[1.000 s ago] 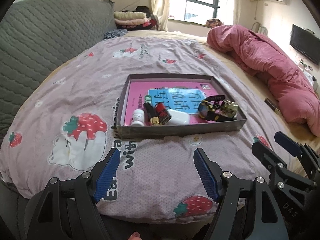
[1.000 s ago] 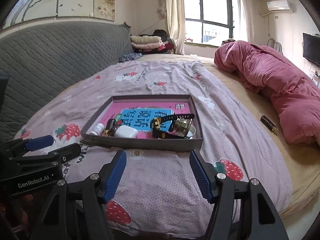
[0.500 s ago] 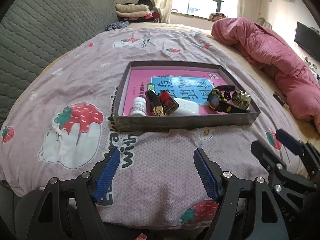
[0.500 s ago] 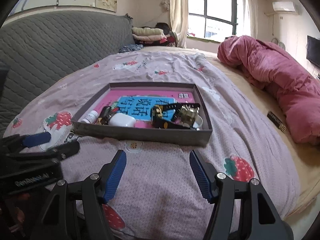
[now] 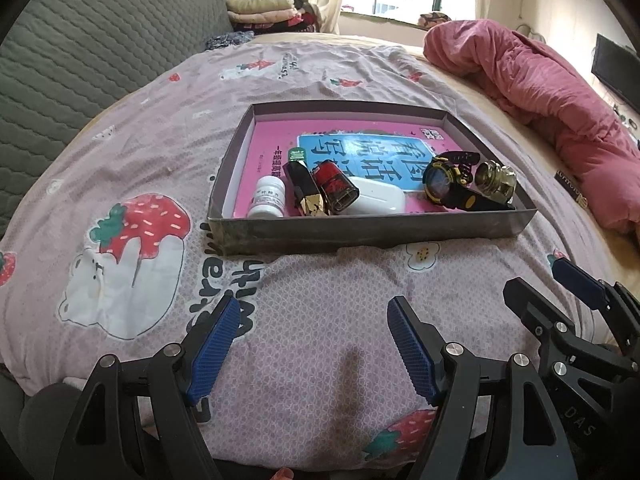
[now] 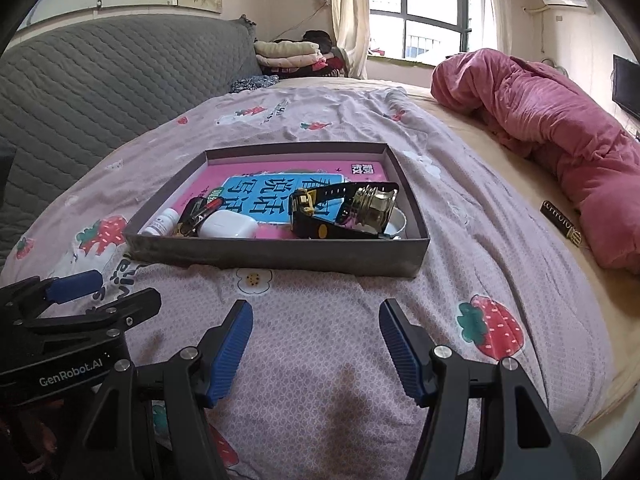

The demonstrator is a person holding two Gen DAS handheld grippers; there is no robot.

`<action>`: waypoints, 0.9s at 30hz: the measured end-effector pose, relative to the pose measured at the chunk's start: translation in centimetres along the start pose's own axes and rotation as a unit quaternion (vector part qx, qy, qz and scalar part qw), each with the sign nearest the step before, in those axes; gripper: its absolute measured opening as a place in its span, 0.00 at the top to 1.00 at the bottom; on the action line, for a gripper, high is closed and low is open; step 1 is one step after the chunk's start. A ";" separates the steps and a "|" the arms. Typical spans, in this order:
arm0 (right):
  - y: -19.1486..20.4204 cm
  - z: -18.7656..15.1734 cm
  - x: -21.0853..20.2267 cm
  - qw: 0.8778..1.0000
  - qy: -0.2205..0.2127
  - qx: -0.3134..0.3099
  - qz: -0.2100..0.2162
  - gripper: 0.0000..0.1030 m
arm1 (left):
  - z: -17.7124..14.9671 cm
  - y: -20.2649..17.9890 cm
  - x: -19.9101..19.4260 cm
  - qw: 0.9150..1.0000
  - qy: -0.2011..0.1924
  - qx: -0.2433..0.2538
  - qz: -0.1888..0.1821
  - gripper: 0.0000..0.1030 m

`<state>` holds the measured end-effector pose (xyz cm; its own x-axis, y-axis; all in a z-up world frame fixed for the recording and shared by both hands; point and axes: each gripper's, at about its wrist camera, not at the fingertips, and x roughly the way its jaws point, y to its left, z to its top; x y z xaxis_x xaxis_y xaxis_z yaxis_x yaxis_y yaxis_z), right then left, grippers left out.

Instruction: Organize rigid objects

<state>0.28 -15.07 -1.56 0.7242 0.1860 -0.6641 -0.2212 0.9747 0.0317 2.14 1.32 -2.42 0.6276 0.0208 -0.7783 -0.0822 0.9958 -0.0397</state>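
Two gripper sets (image 5: pixel 312 312) (image 6: pixel 316 316), one tray (image 5: pixel 360 228)

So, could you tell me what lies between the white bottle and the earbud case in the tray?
In the left wrist view, a black-gold lipstick and a red-black tube lie between bottle and case.

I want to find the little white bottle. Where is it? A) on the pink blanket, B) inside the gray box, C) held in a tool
B: the white bottle lies inside the gray box, at its left end beside the black and gold tube; both tools are open and empty.
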 end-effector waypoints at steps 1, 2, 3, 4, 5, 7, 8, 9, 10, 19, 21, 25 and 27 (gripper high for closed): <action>0.0 0.0 0.0 1.000 0.001 0.000 0.000 0.37 | 0.0 0.0 0.1 1.000 0.001 0.001 0.001 0.25; 0.0 0.0 0.0 1.000 0.001 0.001 -0.001 0.37 | 0.0 0.0 0.1 1.000 0.001 0.000 0.001 0.25; 0.0 0.0 0.0 1.000 -0.001 0.001 -0.001 0.37 | 0.0 0.0 0.1 1.000 0.001 0.000 0.000 0.25; 0.0 0.0 -0.1 1.000 -0.002 0.001 0.001 0.37 | -0.1 -0.1 0.1 1.000 0.000 0.000 0.000 0.25; 0.0 0.0 -0.1 1.000 -0.002 0.000 0.000 0.37 | -0.1 -0.1 0.0 1.000 -0.001 0.000 0.000 0.25; 0.1 0.0 -0.2 1.000 -0.004 0.000 0.003 0.37 | 0.0 -0.1 0.0 1.000 -0.001 0.000 0.000 0.25; 0.1 0.0 -0.2 1.000 -0.005 -0.002 0.002 0.37 | 0.0 -0.2 0.0 1.000 -0.002 0.000 0.000 0.25; 0.2 0.0 -0.3 1.000 -0.006 -0.003 0.002 0.37 | 0.0 -0.2 -0.1 1.000 -0.002 0.001 0.000 0.25; 0.2 0.0 -0.4 1.000 -0.007 -0.003 0.004 0.37 | 0.0 -0.2 -0.2 1.000 -0.005 0.001 0.000 0.25; 0.5 0.1 -0.6 1.000 -0.011 -0.008 0.006 0.37 | 0.2 -0.1 -0.9 1.000 -0.013 0.002 0.003 0.25; 0.5 0.1 -0.7 1.000 -0.013 -0.010 0.005 0.37 | 0.2 -0.1 -0.9 1.000 -0.014 0.002 0.003 0.25; 0.6 0.1 -0.6 1.000 -0.012 -0.012 0.007 0.37 | 0.3 -0.1 -1.1 1.000 -0.017 0.003 0.006 0.25; 0.7 0.1 -0.7 1.000 -0.013 -0.014 0.005 0.37 | 0.3 -0.1 -1.1 1.000 -0.018 0.003 0.009 0.25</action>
<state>-0.32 -14.55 -0.99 0.7389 0.1992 -0.6437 -0.2463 0.9690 0.0173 1.67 1.23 -1.33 0.6537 0.0415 -0.7556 -0.0887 0.9958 -0.0221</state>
